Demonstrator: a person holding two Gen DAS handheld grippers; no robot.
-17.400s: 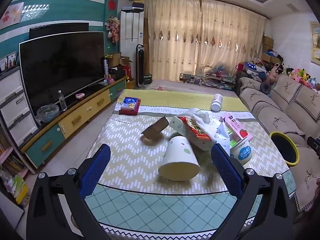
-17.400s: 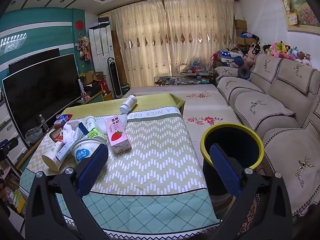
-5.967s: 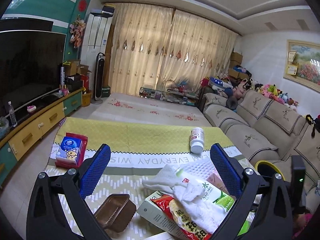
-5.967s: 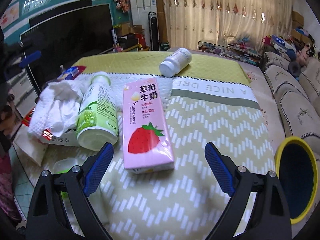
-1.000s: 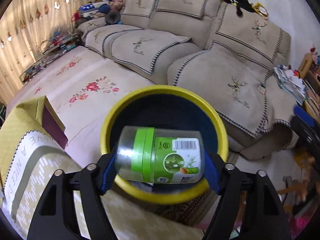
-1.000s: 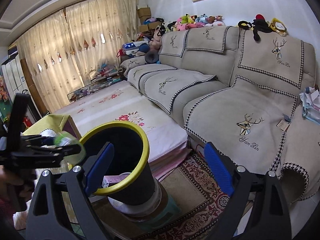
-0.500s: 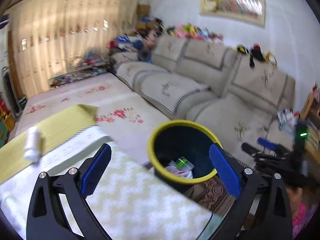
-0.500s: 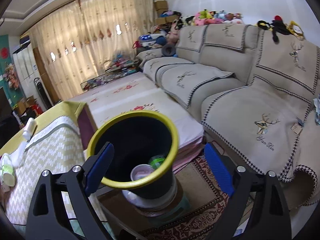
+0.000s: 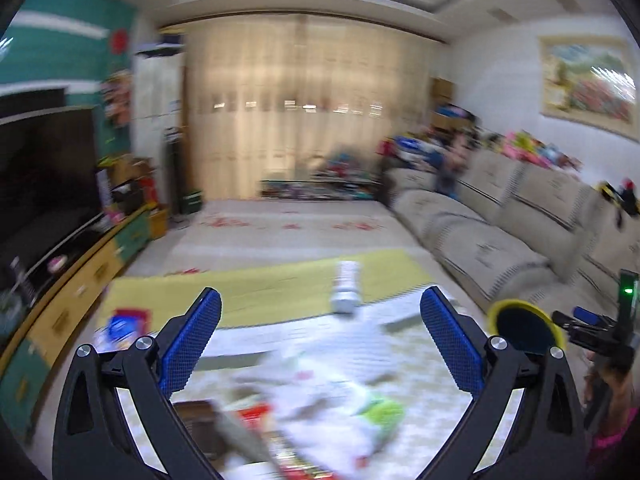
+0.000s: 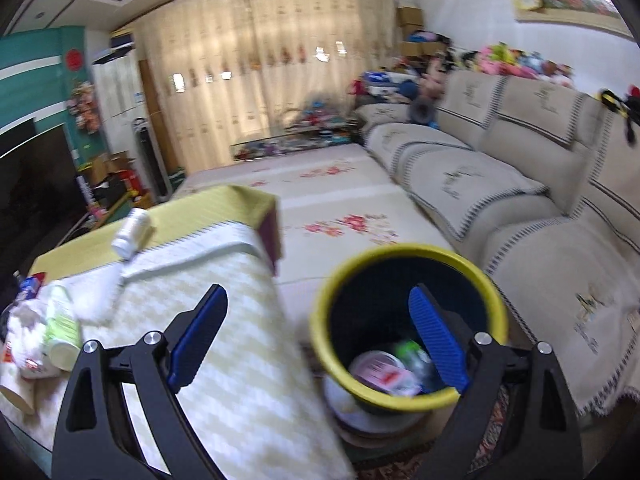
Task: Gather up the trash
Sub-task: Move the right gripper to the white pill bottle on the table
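The left claw (image 9: 320, 334) is spread wide with nothing between its pads, aimed level over the blurred trash pile (image 9: 320, 412) low in the frame. The right claw (image 10: 318, 336), likewise spread and holding nothing, tilts down at the yellow-rimmed bin (image 10: 404, 252) lower right, beside the surface (image 10: 240, 320).

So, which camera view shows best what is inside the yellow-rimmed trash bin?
The right wrist view: the trash bin is close and seen from above, with pink and green trash at its bottom. The left wrist view shows only its small yellow rim and a dark inside, far right.
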